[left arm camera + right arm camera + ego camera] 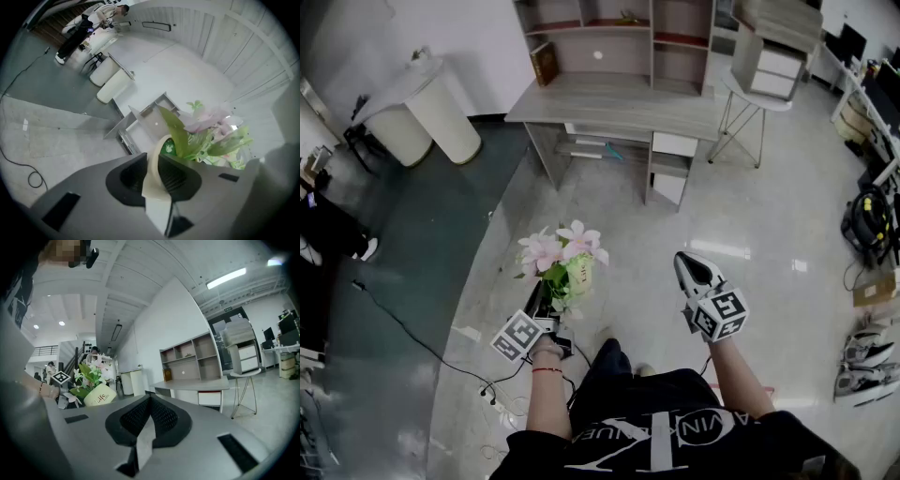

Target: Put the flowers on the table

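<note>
Across the floor the worktop stood well ahead of the flowers, pot rim clamped in the left gripper jaws, right gripper jaws closed empty.

Setting: open-plan office. Evidence: grey desk with shelf hutch; drawer unit on side table; monitors at right; ceiling strip light; polished floor.
</note>
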`<control>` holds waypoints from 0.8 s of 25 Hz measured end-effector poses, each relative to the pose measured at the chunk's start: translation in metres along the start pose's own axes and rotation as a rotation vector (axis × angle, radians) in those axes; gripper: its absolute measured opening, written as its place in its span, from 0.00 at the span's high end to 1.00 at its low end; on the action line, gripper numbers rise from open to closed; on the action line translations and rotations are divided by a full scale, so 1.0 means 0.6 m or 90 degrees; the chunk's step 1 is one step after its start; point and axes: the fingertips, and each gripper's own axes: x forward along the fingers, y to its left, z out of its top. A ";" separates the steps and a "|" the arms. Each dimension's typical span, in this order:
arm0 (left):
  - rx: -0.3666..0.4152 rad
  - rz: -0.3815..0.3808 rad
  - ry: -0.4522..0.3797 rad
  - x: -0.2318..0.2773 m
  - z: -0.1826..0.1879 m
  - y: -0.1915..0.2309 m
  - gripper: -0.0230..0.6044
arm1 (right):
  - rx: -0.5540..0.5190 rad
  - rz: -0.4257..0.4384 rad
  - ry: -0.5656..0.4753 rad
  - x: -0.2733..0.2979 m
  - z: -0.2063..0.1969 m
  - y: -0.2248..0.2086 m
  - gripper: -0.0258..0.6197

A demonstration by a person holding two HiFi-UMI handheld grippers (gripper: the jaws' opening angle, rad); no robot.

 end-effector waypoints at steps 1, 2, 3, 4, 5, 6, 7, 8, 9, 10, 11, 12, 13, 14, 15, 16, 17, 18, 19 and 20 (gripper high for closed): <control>0.000 0.000 0.001 0.001 -0.001 0.003 0.84 | 0.000 -0.001 0.000 0.002 -0.003 0.000 0.95; 0.000 0.001 0.002 0.003 -0.001 0.006 0.84 | -0.001 -0.001 0.000 0.004 -0.006 -0.001 0.95; 0.001 0.001 0.003 0.005 -0.002 0.009 0.84 | -0.001 -0.001 -0.001 0.006 -0.008 -0.001 0.95; 0.001 0.001 0.003 0.007 -0.002 0.012 0.84 | -0.002 -0.001 -0.001 0.009 -0.010 -0.001 0.95; 0.002 0.001 0.003 0.009 -0.002 0.014 0.84 | -0.003 0.000 -0.001 0.012 -0.012 -0.002 0.95; 0.002 0.001 0.002 0.011 -0.002 0.016 0.84 | -0.004 0.001 -0.001 0.015 -0.014 -0.002 0.95; 0.002 0.001 0.002 0.013 -0.003 0.019 0.84 | -0.004 0.003 0.000 0.017 -0.018 -0.002 0.95; 0.002 0.001 0.001 0.014 -0.003 0.022 0.84 | -0.004 0.004 0.000 0.019 -0.022 -0.002 0.95; 0.002 0.000 0.000 0.015 -0.004 0.024 0.84 | -0.003 0.005 0.001 0.020 -0.025 -0.003 0.95; 0.003 0.000 0.000 0.014 -0.004 0.024 0.84 | -0.002 0.006 0.001 0.019 -0.027 -0.003 0.95; 0.005 0.000 -0.001 0.012 -0.003 0.021 0.84 | 0.001 0.006 0.000 0.016 -0.027 -0.003 0.95; 0.007 0.000 -0.001 0.009 -0.003 0.017 0.84 | 0.004 0.006 -0.002 0.012 -0.026 -0.003 0.95; 0.011 -0.001 -0.001 0.007 -0.002 0.013 0.84 | 0.008 0.006 -0.005 0.007 -0.025 -0.002 0.95; 0.016 -0.002 -0.001 0.006 0.001 0.011 0.84 | 0.011 0.004 -0.007 0.006 -0.024 -0.001 0.95; 0.020 -0.004 -0.001 0.011 0.007 0.013 0.84 | 0.012 0.002 -0.009 0.011 -0.024 0.000 0.95; 0.022 -0.005 0.001 0.022 0.019 0.021 0.84 | 0.012 -0.002 -0.009 0.025 -0.025 0.000 0.95; 0.023 -0.006 0.003 0.041 0.035 0.034 0.84 | 0.012 -0.008 -0.008 0.049 -0.025 0.000 0.95; 0.025 -0.007 0.005 0.063 0.056 0.046 0.84 | 0.012 -0.015 -0.007 0.077 -0.024 0.000 0.95; 0.028 -0.007 0.005 0.086 0.077 0.057 0.84 | 0.011 -0.022 -0.005 0.104 -0.022 -0.001 0.94; 0.035 -0.007 0.005 0.104 0.096 0.063 0.84 | 0.011 -0.030 -0.003 0.125 -0.020 -0.001 0.95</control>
